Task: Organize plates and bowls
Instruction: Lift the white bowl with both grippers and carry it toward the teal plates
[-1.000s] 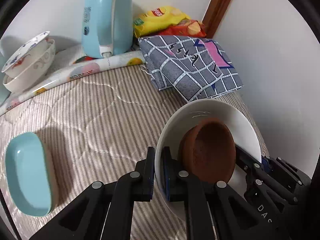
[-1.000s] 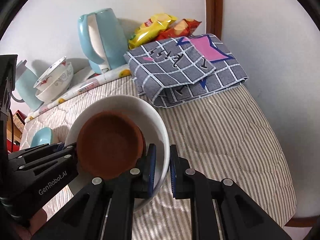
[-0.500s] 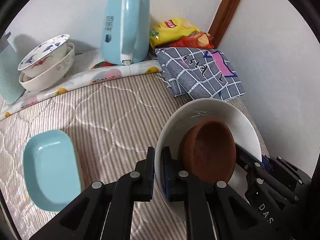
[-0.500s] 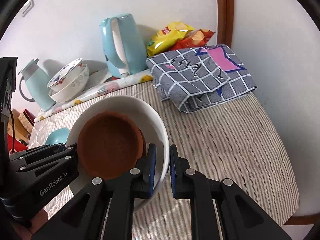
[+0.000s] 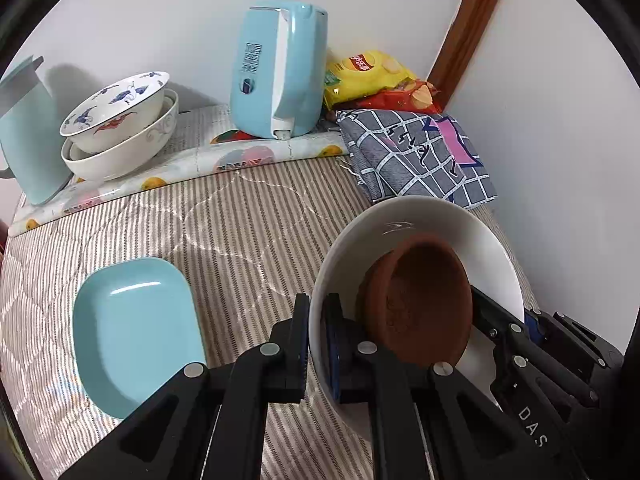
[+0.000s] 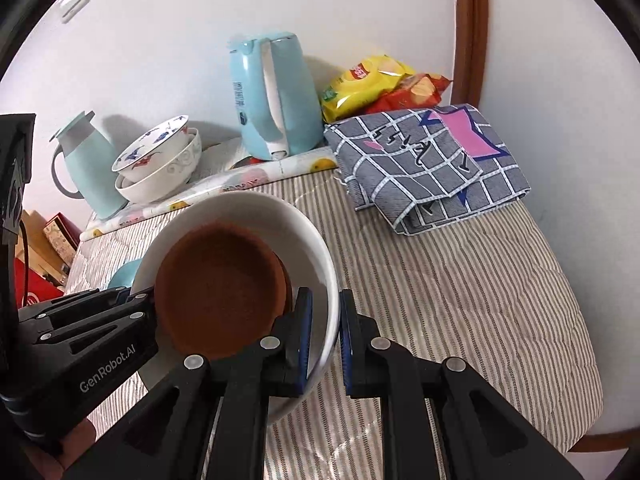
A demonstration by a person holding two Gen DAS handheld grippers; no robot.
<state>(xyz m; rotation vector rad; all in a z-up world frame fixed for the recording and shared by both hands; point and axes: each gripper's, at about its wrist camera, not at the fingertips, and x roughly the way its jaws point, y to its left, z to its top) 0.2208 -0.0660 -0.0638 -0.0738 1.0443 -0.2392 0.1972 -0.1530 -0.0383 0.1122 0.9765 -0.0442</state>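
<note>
Both the left gripper (image 5: 316, 336) and the right gripper (image 6: 323, 330) pinch opposite rims of the white bowl (image 5: 404, 220), apparently lifted above the striped mattress (image 5: 248, 232). A brown clay dish (image 5: 416, 300) sits tilted inside it.

White lettering reading "GenRobot.AI" runs along the black plastic body of the left gripper (image 6: 320, 344), seen at the near left of the right wrist view. In the left wrist view, the white letters "DAS" stand on the black plastic body of the right gripper (image 5: 318, 340) at the near right; any further letters are cut off by the picture's edge. The tall light blue electric kettle (image 5: 280, 68) by the far wall carries a small dark blue printed label with a code square on its side, too small to read. The yellow crisp bag (image 5: 362, 74) to the kettle's right bears a red round logo, its wording not legible.
</note>
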